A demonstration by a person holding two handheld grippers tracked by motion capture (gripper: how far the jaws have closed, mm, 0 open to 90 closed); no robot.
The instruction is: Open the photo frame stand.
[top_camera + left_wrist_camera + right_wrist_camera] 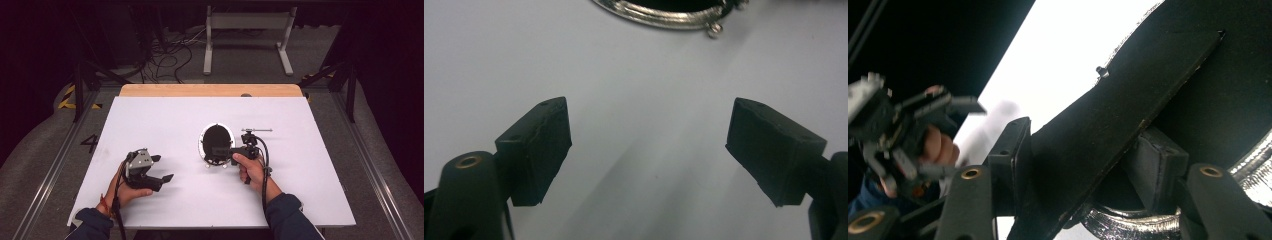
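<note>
One black strap (1128, 130) between right gripper (226, 150) jaws; silver-rimmed frame (216, 144) beneath.

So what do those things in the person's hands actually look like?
Both are black tools. The left gripper has two blocky black jaws and a grey three-cornered plate on top. The right gripper trails a black cable. Dark blue sleeves cover both forearms.

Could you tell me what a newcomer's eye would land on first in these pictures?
Probably the oval silver-rimmed frame with its black back, lying near the middle of the white table. The right gripper reaches over it from the right, and the right gripper view shows the frame's black stand flap between its jaws. The left gripper sits apart toward the front left, jaws wide open with nothing between them.
</note>
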